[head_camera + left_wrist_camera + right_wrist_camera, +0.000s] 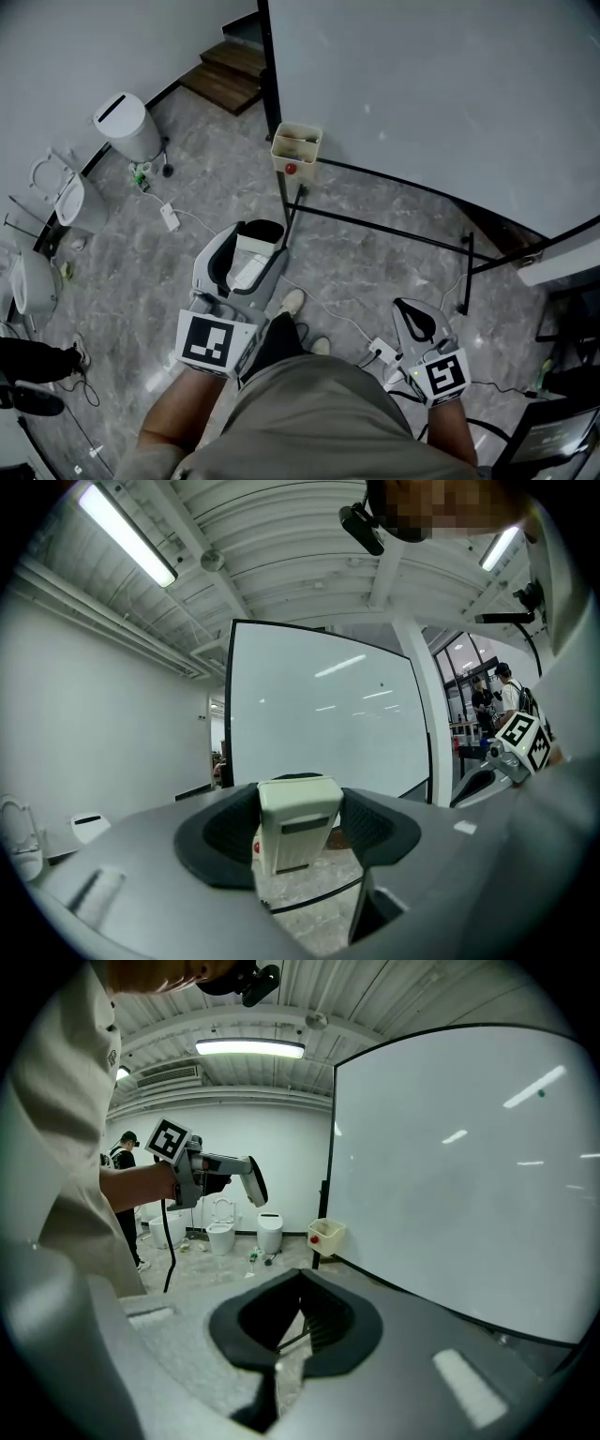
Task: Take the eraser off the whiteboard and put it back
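Head view is showing the whiteboard (422, 103) standing upright on its black frame across the top right, its face bare of the eraser, so the taking-off part of the task is looking done and the putting-back part is left. A cream box (296, 131) is hanging at the board's lower left corner, probably there to keep board things within reach. The person is standing well back from the board with both tools held low in front of the body. The left gripper (246, 246) is pointing level toward the board, its jaws standing wide because they are clamping the eraser (295, 822) across its broad body; holding it level and square like this is likely keeping one flat side ready to meet the board's face. The left gripper view is showing the pale block sitting upright between the dark pads, well apart from the board beyond it. The right gripper (412, 319) is tilting down toward the floor with its jaws closed on nothing, seemingly parked out of the way since one tool is enough for so small a thing.
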